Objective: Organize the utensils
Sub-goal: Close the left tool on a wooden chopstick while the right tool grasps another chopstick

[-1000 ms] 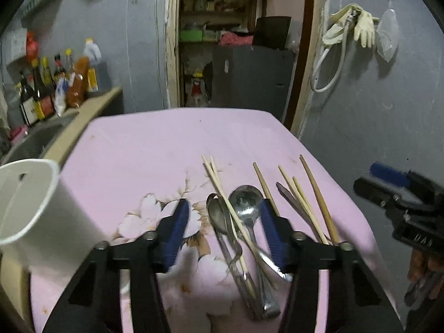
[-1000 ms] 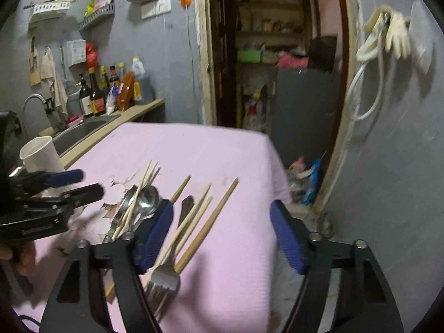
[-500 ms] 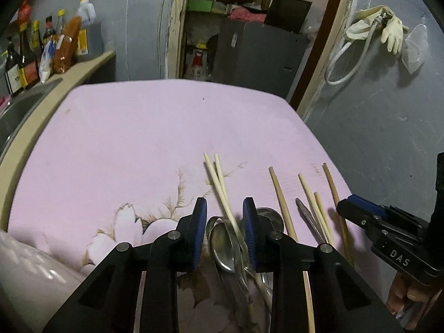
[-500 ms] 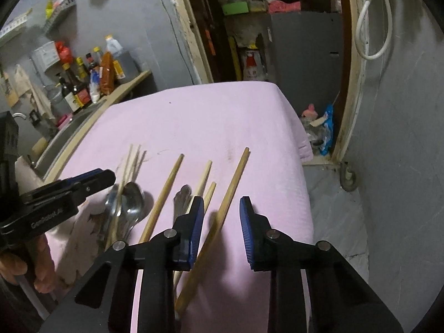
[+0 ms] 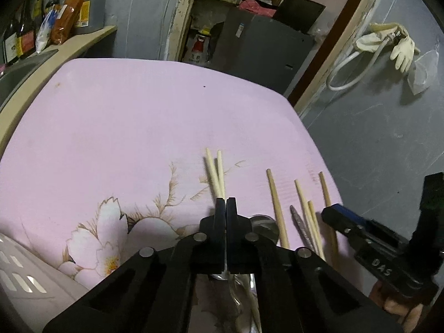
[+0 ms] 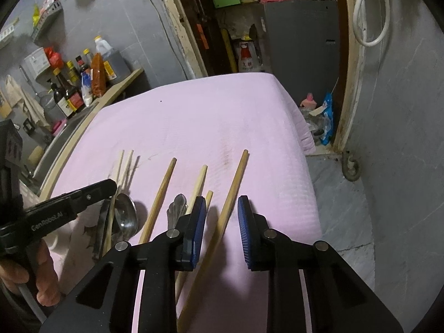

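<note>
Chopstick (image 6: 227, 208) between closing right gripper (image 6: 222, 233).

Far half of pink cloth (image 5: 133, 116) free; chopsticks (image 6: 231, 191), spoons (image 6: 126, 213) crowd near edge.

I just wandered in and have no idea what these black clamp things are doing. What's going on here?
A person is sorting cutlery with a hand-held gripper in each hand. Chopsticks, a fork and a spoon lie loose on a table under a pink cloth. The left gripper has its jaws shut above the pale chopsticks; what it pinches, if anything, is hidden. The right gripper is closing around the long brown chopstick, which lies between its blue pads untouched.
</note>
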Demonstrator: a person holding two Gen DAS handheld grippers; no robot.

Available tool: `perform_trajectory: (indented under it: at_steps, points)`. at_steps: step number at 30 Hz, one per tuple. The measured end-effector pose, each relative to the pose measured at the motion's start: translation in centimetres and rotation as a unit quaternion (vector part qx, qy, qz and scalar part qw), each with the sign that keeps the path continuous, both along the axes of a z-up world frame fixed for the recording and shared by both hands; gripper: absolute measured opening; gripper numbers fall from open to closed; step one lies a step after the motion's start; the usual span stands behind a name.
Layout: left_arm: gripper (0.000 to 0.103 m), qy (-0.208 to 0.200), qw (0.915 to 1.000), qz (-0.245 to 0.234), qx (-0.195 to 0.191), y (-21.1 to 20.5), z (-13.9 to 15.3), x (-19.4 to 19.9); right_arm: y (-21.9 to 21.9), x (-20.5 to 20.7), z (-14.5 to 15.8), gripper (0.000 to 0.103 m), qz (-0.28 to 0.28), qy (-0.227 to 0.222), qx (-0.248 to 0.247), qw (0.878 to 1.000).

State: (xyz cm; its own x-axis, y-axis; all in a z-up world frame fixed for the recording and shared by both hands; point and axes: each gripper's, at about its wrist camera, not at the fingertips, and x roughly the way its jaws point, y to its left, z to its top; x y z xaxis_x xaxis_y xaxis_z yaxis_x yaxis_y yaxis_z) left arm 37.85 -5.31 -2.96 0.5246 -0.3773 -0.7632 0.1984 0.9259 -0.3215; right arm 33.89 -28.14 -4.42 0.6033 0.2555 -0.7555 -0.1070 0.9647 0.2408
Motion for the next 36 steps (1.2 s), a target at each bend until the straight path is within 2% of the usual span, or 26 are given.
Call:
perform_trajectory:
  at_steps: [2, 8, 16, 18, 19, 20, 22, 30, 34, 36]
  points:
    - [0.000, -0.005, 1.0000, -0.002, -0.002, -0.2, 0.3, -0.4, -0.1, 0.1, -0.3, 0.009, -0.003, 0.010, 0.008, 1.000]
    - [0.000, -0.019, 0.9997, -0.012, -0.010, -0.6, 1.3, -1.3, -1.2, 0.1, -0.5, 0.007, -0.019, 0.024, 0.070, 0.997]
    - [0.000, -0.024, 0.9995, 0.003, 0.023, -1.4, 0.8, -1.2, -1.2, -1.0, -0.2, 0.007, -0.019, 0.014, 0.093, 0.995]
    - [0.005, -0.019, 0.9993, 0.011, 0.030, -1.5, 0.6, -0.8, -1.3, -1.0, -0.3, 0.007, -0.017, 0.016, 0.095, 0.995]
    - [0.013, -0.018, 0.9992, 0.013, 0.032, -1.5, 0.5, -0.7, -1.3, -1.0, -0.2, 0.007, -0.015, 0.015, 0.094, 0.995]
    - [0.025, -0.019, 0.9991, 0.017, 0.034, -1.6, 0.4, -0.4, -1.2, -1.0, -0.2, 0.007, -0.013, 0.014, 0.092, 0.996]
    - [0.035, -0.025, 0.9988, 0.026, 0.034, -1.5, 0.3, -0.1, -1.0, -1.0, 0.0, 0.007, -0.008, 0.009, 0.084, 0.996]
    - [0.034, 0.010, 0.9992, 0.038, -0.005, -0.1, -0.6, 2.0, -0.5, -0.9, -0.2, 0.008, 0.003, 0.003, 0.064, 0.998]
    - [0.015, 0.020, 0.9990, 0.032, -0.024, 0.4, -0.8, 2.6, -0.5, -0.7, -0.2, 0.008, 0.002, 0.005, 0.057, 0.998]
    - [0.010, 0.027, 0.9987, 0.026, -0.035, 0.6, -0.9, 2.9, -0.5, -0.6, -0.3, 0.009, 0.002, 0.010, 0.055, 0.998]
